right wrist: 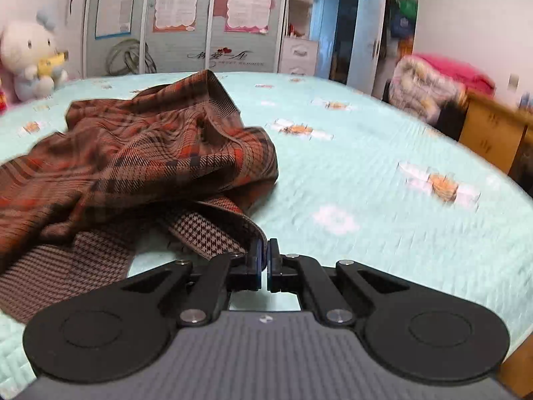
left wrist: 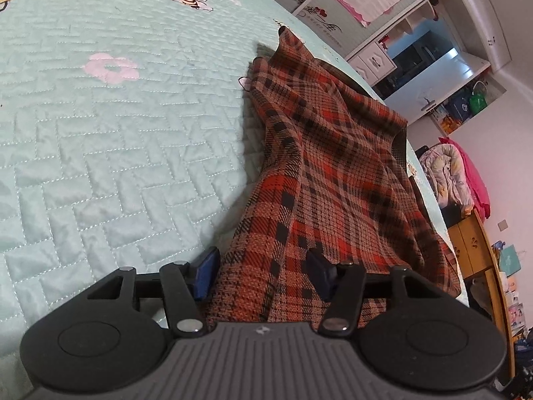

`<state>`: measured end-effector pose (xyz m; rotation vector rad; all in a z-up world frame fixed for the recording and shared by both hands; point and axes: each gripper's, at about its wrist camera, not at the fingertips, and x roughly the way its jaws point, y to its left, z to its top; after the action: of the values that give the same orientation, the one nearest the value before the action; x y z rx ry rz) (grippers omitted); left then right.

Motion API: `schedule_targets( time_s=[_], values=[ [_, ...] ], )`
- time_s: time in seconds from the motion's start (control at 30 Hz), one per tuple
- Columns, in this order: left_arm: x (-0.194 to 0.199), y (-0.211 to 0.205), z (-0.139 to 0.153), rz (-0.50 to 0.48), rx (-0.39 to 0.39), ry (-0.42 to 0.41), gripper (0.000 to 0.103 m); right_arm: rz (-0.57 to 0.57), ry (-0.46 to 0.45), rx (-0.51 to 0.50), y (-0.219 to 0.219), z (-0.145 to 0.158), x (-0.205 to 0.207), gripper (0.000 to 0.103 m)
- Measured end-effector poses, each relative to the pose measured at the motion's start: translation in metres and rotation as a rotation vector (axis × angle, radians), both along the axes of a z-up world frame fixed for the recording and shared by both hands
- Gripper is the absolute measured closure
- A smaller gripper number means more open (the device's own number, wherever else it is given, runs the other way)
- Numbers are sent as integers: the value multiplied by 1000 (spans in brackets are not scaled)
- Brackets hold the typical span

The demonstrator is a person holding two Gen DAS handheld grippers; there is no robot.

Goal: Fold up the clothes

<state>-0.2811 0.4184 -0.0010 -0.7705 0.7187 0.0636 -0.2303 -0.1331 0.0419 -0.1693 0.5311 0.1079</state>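
- A plaid garment in rust-orange, red and black checks is seen crumpled on a pale-green quilted bedspread, directly ahead of the left gripper and running away from it in long folds.
- Its near edge is bunched between the left gripper's blue pads, which stand apart; whether the pads press on the cloth cannot be told.
- From the right wrist view the same garment is heaped ahead and to the left of the right gripper, with a raised peak at its far side.
- A houndstooth lining in brown and cream is exposed along the near hem, where the fabric is turned over.
- The right gripper is clenched, its jaws brought together; the tip of the hem is met just at the left finger, though a grasp on it cannot be confirmed.
- To the right of the right gripper the bedspread lies flat, printed with bees and white flowers.
- Beyond the garment, far left, a white plush toy is seen.
- A wardrobe with pinned sheets stands behind the bed.
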Motion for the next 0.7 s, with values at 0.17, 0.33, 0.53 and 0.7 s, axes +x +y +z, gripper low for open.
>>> schedule_targets(
  time_s=[0.17,0.33,0.53,0.7],
  values=[
    [0,-11,5,-44,95,6,40,81,-34,33,-2,7,-19,103],
    [-1,-22,6,-61,158,11,35,168,-111,-136,36,9,-5,63],
    [6,-41,10,-146,269,20,39,231,-161,-213,68,-9,27,44],
    [3,-21,17,-162,218,-14,98,270,-186,-234,88,-8,51,101]
  ],
)
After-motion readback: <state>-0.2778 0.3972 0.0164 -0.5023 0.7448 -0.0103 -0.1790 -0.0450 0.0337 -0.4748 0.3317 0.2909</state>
